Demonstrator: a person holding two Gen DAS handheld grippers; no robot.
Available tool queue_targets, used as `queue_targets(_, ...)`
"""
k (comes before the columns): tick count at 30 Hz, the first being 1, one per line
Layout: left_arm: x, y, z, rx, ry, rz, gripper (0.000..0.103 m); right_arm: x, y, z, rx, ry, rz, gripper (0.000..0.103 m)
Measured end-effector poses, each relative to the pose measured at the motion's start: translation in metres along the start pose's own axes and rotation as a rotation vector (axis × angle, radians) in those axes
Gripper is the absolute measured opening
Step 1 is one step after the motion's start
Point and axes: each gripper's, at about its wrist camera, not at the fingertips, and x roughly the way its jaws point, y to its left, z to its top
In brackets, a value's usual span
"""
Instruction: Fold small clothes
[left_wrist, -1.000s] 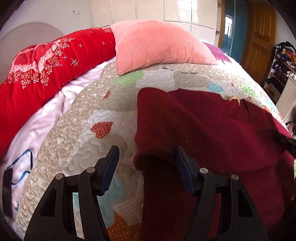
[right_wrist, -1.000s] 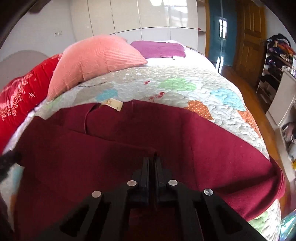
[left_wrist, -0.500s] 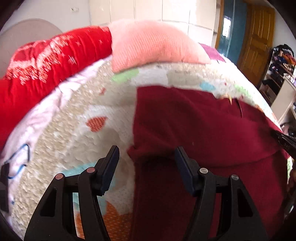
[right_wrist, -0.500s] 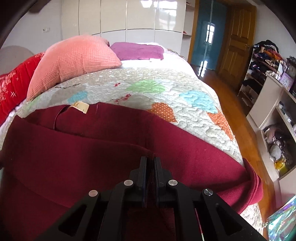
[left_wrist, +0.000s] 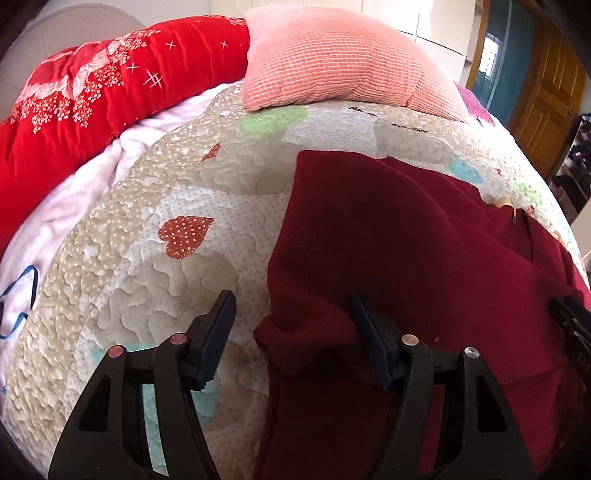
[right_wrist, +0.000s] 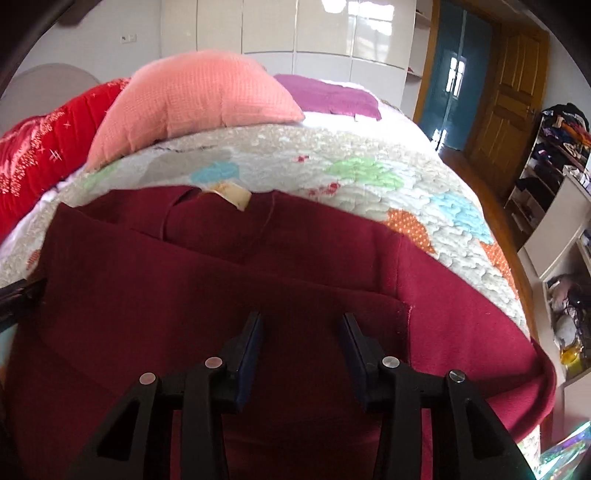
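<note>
While spread over patchwork quilt (left_wrist: 155, 280), dark red garment (right_wrist: 258, 273) lies partly folded, near pink pillow (right_wrist: 199, 99) at far end. Left gripper (left_wrist: 291, 325) wide open, straddling bunched left edge of garment, nothing clamped. Right gripper (right_wrist: 301, 332) open, jaws apart above garment's middle, holding nothing. Cream label (right_wrist: 232, 194) at collar, writing unreadable.

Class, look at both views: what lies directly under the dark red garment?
The patchwork quilt lies under the dark red garment, showing all around its edges. Whatever the quilt's pattern does beneath the garment is covered.
</note>
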Motion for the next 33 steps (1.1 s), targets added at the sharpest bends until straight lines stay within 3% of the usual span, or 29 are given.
queue_targets(6,-0.01,0.007,-0.001,-0.026,-0.007,-0.017,0.071,-0.038,-0.012,-0.009,0.037,-0.025,0.031,0.041)
queue_targets(10,-0.018,0.001,-0.008,0.006,-0.023,0.008,0.071,-0.034,-0.016,-0.035,0.024,0.012,0.002,0.042)
queue_targets(13,-0.028,-0.004,-0.013,0.026,-0.026,0.025,0.071,-0.042,-0.016,-0.033,0.027,0.022,-0.001,0.042)
queue_targets(16,-0.046,-0.008,-0.019,0.032,-0.044,0.01,0.071,-0.063,-0.022,-0.034,0.085,0.002,0.054,0.044)
queue_targets(26,-0.075,-0.039,-0.045,0.065,-0.05,-0.043,0.071,-0.09,-0.028,-0.081,0.111,0.043,0.066,0.047)
queue_targets(31,-0.082,-0.058,-0.061,0.097,-0.042,-0.057,0.071,-0.112,-0.046,-0.101,0.188,0.008,0.116,0.047)
queue_targets(33,-0.08,-0.064,-0.068,0.11,-0.028,-0.067,0.071,-0.117,-0.059,-0.105,0.224,0.005,0.1,0.049)
